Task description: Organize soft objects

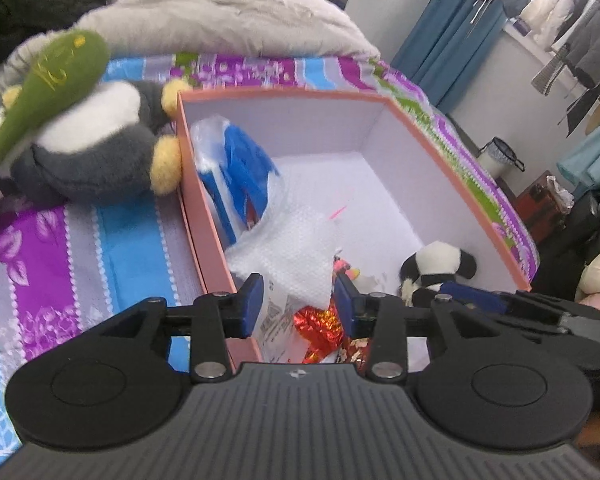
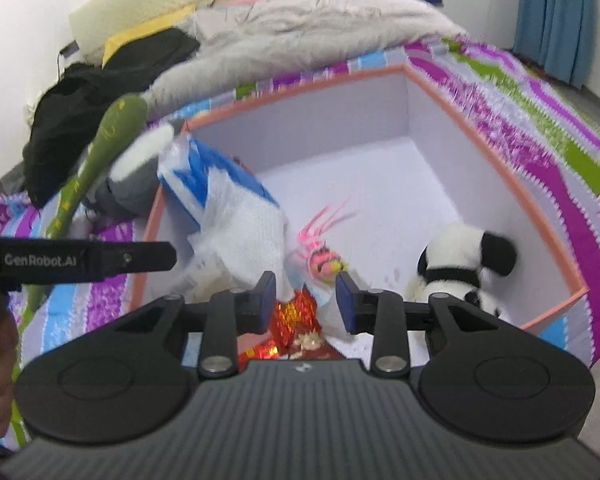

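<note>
Pink-rimmed box point(image 1: 452, 184) sits on the bed; inside, a panda plush point(image 2: 466, 268) lies against its right wall, far floor bare. Left tongs point(image 1: 299, 306) and right tongs point(image 2: 306, 300) both spread above its near edge.

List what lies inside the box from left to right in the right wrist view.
Blue and white plastic bag → white bubble wrap → pink-haired toy → panda plush, against the right wall of the orange box. The red foil item is left out; it sits nearer, under the others.
</note>
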The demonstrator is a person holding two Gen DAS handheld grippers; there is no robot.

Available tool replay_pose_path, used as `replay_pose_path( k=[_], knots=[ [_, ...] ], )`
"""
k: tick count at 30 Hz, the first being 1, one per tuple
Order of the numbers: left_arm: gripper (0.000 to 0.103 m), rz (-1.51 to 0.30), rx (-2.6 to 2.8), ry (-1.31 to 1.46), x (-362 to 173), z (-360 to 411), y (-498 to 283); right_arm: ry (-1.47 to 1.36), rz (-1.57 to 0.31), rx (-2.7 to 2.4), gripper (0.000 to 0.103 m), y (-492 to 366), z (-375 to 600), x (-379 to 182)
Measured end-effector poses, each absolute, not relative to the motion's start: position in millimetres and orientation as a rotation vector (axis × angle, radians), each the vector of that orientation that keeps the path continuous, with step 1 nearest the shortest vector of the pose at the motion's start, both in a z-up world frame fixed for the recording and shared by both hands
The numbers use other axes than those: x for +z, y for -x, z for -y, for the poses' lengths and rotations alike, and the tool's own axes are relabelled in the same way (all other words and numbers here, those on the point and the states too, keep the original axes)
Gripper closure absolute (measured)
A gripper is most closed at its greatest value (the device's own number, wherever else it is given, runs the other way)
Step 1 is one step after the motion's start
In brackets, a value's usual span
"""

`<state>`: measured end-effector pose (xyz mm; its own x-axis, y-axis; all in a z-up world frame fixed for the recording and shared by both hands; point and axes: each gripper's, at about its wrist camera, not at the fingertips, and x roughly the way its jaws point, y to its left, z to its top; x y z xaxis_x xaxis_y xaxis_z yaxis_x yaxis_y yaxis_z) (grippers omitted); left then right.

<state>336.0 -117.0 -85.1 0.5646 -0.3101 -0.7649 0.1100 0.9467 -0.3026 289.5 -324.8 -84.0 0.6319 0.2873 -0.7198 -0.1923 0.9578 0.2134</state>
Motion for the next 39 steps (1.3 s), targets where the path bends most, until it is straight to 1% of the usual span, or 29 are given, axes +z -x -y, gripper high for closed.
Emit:
replay_pose_path(
  k=[10,15,19,26,39],
  knots=[
    [0.058,-0.796,-0.258,0.179,-15,98,-292,-0.14,-0.679,0.277,0.067,-249,322,-8],
    [0.058,-0.734,-0.263,0.162,14,89,-261,-0.135,-0.622,0.297,0.067,-222,314,20],
    [0.058,-0.709,-0.26,0.147,27,83,-237,-0.138,-0.589,0.312,0.067,-199,310,36],
    [0.058,-0.681,-0.265,0.145,39,77,-195,-0.125,-0.565,0.314,0.067,-163,306,46],
    [0.058,-0.64,-0.255,0.151,46,71,-136,-0.111,-0.567,0.278,0.067,-109,299,31]
  ],
)
